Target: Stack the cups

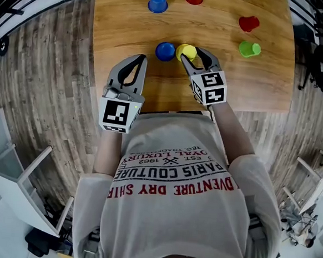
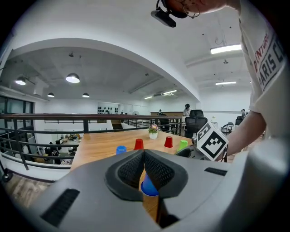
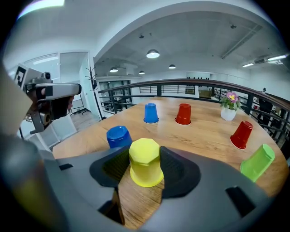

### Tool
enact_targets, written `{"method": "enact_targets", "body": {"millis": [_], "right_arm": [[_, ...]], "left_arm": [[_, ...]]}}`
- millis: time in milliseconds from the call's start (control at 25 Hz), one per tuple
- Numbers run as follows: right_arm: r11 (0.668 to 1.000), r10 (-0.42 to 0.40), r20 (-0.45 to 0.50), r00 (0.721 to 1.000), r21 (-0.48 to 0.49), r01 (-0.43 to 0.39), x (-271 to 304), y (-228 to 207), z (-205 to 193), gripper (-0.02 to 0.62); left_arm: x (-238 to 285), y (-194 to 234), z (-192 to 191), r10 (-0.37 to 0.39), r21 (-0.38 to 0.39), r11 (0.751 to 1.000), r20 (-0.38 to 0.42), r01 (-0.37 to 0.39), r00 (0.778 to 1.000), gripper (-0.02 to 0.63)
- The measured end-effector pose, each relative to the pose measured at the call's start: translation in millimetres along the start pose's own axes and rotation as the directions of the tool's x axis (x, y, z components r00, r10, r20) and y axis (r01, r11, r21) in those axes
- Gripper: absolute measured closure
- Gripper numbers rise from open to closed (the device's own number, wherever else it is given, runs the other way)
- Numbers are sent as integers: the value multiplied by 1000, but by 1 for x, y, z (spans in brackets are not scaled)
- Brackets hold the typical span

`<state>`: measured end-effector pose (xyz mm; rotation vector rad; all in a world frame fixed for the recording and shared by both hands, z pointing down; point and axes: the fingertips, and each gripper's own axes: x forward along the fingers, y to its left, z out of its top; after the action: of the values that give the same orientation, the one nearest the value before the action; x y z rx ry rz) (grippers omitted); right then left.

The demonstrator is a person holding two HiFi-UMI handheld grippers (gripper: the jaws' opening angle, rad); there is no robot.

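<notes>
Right tool [image 3: 145,154] grips the yellow cup [image 3: 145,168]; next, lift it onto the blue cup [image 3: 118,136] at nine o'clock.

open office mezzanine, black railing [image 2: 68,116], desk chairs [image 2: 198,120], ceiling lamps [image 2: 72,78]

Wooden table [image 1: 130,28] over grey-brown plank floor [image 1: 48,78]. White shelf unit [image 1: 13,175] down at lower left. Potted flower [image 3: 230,108] upright near the table's far edge. Beyond, dark railing [image 3: 190,86], black office chair [image 2: 195,121], round ceiling lamps [image 2: 72,78] lit.
</notes>
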<state>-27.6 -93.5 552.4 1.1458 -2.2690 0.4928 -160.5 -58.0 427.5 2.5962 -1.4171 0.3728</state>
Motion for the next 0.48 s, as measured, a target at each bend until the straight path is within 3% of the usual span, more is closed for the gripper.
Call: {"method": "enact_targets", "body": {"millis": [240, 480], "right_arm": [[1000, 19, -30, 999, 6, -19, 4, 6, -6, 364], [999, -7, 14, 1000, 32, 6, -8, 3, 4, 302]], "left_arm": [[-6, 5, -3, -4, 2, 1000, 0, 4, 1000, 589], [-4, 5, -1, -25, -5, 1000, 4, 25, 1000, 589]]}}
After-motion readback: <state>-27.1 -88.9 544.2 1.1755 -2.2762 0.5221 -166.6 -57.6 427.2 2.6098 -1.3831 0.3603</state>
